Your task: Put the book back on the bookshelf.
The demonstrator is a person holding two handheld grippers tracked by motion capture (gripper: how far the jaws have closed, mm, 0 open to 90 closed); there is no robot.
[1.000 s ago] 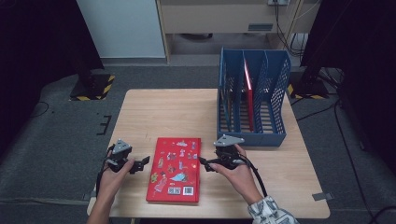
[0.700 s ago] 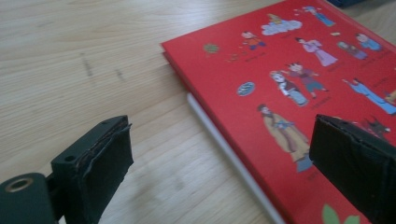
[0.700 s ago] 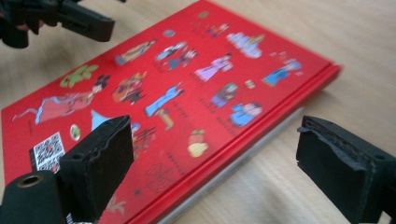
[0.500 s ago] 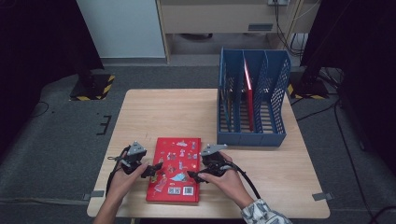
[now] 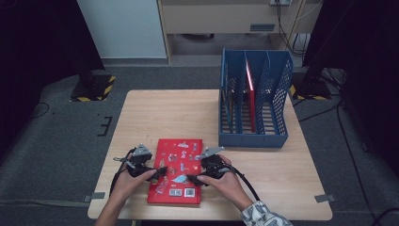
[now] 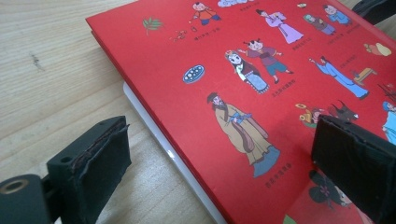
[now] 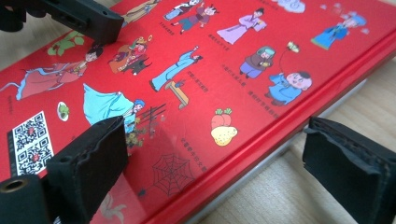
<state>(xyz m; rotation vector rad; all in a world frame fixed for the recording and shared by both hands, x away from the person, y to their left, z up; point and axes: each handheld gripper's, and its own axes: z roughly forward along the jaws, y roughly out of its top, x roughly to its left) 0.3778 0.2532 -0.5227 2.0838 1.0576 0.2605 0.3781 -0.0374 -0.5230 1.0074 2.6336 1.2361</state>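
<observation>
Care is needed at the red book [image 5: 176,170], which lies flat near the front edge of the surface [image 5: 282,169]. The left hand-held gripper [image 5: 157,172] and the right hand-held gripper [image 5: 194,179] are both released, each straddling one long side. Each lower jaw should be slid under the cover before closing.

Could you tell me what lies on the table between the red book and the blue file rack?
Nothing: in the high view, bare wooden table separates the red book from the blue file rack.
</observation>
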